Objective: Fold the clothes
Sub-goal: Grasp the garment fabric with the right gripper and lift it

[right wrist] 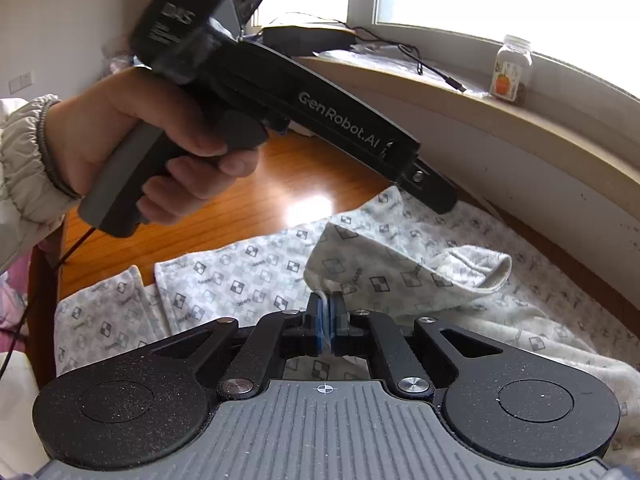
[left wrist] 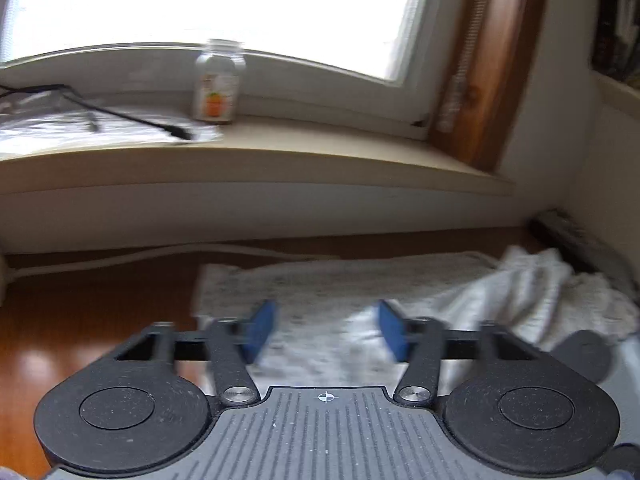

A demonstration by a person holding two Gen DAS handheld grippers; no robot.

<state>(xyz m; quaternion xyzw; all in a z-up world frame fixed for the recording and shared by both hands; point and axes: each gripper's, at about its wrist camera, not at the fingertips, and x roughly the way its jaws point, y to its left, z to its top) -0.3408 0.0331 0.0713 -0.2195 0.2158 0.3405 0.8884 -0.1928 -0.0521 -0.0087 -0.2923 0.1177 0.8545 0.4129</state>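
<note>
right gripper (right wrist: 328,316) is clamped tight on a pinched fold of the garment (right wrist: 248,276), a white patterned cloth spread over the wooden table (right wrist: 224,200) below the windowsill (right wrist: 520,140), one bunched sleeve lying just past the pads. left gripper (left wrist: 322,330) hangs just above the same cloth with its blue pads (left wrist: 262,330) apart and nothing between them, the view blurred. left hand (right wrist: 160,148) grips that tool's handle, and a small bottle (right wrist: 512,68) stands on the sill beside a black cable (right wrist: 424,64).
</note>
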